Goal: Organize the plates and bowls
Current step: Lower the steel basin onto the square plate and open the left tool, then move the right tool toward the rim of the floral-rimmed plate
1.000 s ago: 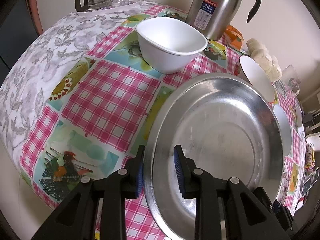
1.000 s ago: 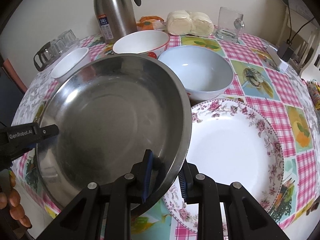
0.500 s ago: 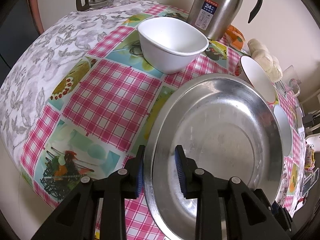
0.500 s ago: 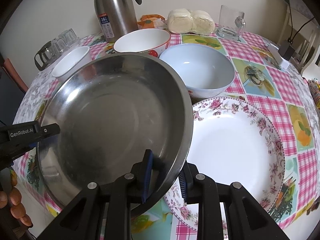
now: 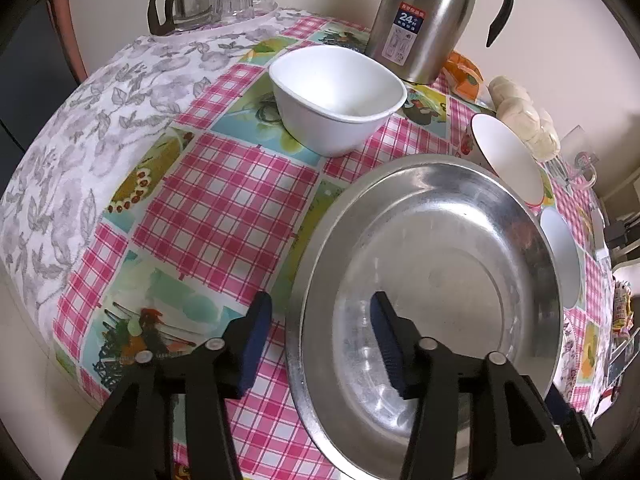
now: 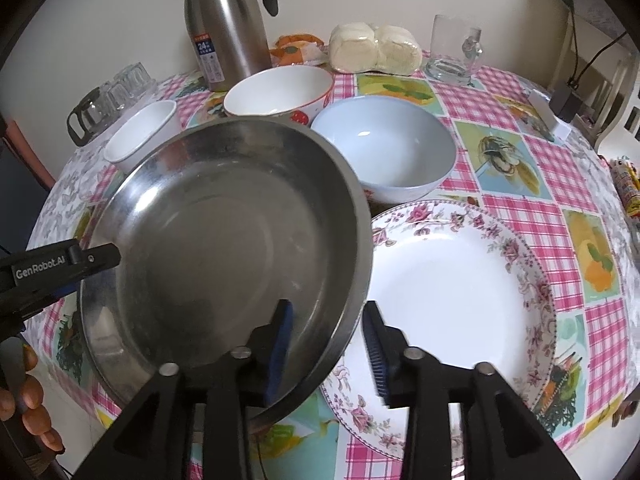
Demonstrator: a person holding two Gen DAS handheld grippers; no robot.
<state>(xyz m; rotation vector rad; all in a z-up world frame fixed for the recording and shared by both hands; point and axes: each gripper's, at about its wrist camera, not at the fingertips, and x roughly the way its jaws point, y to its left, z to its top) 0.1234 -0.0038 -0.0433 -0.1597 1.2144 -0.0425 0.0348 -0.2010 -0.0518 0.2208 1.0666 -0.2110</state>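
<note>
A large steel plate [image 5: 432, 276] [image 6: 224, 236] lies between both grippers, its right rim overlapping a floral white plate [image 6: 460, 292]. My left gripper [image 5: 320, 340] is open, its jaws straddling the steel plate's left rim. My right gripper [image 6: 328, 344] is open, its jaws astride the steel plate's right rim. A square white bowl [image 5: 338, 98] [image 6: 140, 136], a white bowl with red fruit print [image 6: 280, 92] [image 5: 506, 160] and a pale blue bowl [image 6: 384, 148] [image 5: 560, 256] stand behind.
A steel thermos [image 6: 228, 28] [image 5: 424, 20], a glass pot with glasses [image 5: 208, 0], wrapped buns [image 6: 376, 48] and a glass mug [image 6: 454, 52] stand at the table's back. A charger [image 6: 566, 100] lies far right. The table edge is near both grippers.
Both grippers have opened their jaws, which were shut on the steel plate's rims. The plate has settled slightly lower and hardly shifted.
</note>
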